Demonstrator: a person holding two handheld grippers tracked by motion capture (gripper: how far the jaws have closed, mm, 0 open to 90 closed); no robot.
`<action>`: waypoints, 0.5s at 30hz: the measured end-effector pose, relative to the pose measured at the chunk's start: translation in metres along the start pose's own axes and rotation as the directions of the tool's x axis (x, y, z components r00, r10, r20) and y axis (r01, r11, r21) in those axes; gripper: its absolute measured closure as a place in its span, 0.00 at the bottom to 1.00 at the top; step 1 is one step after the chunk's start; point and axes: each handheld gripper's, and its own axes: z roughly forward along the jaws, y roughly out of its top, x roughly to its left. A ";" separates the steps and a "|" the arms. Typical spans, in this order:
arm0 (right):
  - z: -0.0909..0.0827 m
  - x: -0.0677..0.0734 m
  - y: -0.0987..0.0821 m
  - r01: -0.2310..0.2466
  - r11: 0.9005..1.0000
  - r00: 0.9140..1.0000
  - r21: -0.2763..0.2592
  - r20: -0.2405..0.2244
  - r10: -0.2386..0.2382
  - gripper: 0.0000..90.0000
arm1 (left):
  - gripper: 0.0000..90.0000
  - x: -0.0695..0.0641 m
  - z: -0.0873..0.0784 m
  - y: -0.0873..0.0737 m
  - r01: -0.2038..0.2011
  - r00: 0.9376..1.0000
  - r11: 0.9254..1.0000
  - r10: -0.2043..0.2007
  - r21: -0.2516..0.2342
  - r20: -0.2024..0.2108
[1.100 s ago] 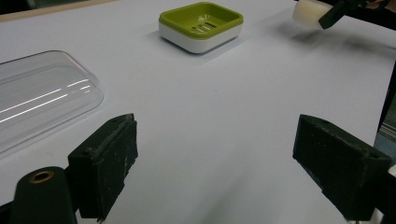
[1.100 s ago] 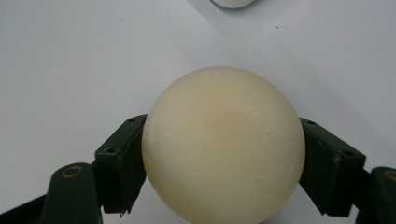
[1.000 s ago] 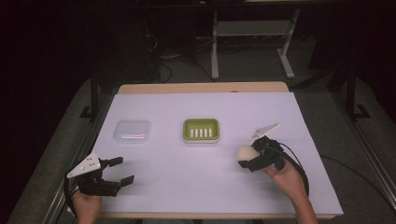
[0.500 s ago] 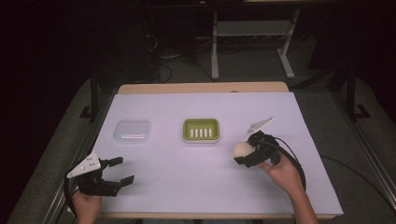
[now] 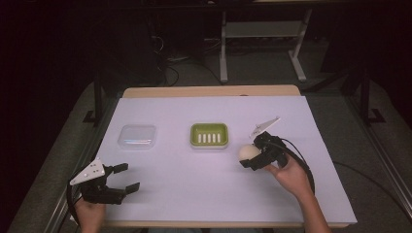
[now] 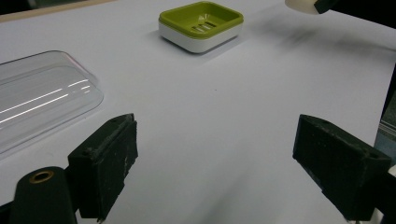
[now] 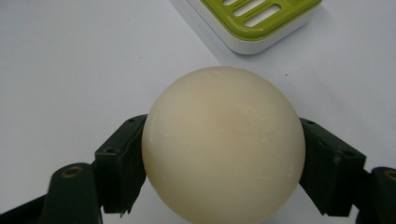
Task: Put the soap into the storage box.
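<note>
Soap ball (image 7: pixel 223 144) pinched in right gripper (image 5: pixel 253 158), just beside green dish (image 5: pixel 209 135). Keep pinch firm, centre over slots, lower before release. Left gripper (image 5: pixel 122 177) spread, idle on desk (image 5: pixel 194 194).

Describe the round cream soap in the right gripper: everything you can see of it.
The soap is a smooth, rounded cream-white bar, matte and waxy-looking, with faint scuffs and a slightly darker patch near its middle. The right gripper clamps it, one black jaw pressed against each side. In the high view it sits just right of the green soap dish, apart from it, over the white table cover. Whether it rests on the cover or hangs just above it cannot be told.
</note>
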 end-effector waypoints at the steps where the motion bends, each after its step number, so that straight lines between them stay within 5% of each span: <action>1: 0.001 0.000 0.003 0.003 1.000 1.000 0.001 0.003 -0.003 0.26 | 0.15 0.000 0.000 0.000 0.001 1.000 1.000 -0.001 0.000 0.000; 15: 0.006 0.002 0.029 0.050 0.999 0.999 0.000 0.009 -0.050 0.26 | 0.15 0.001 0.000 0.000 0.001 1.000 1.000 -0.001 0.001 -0.001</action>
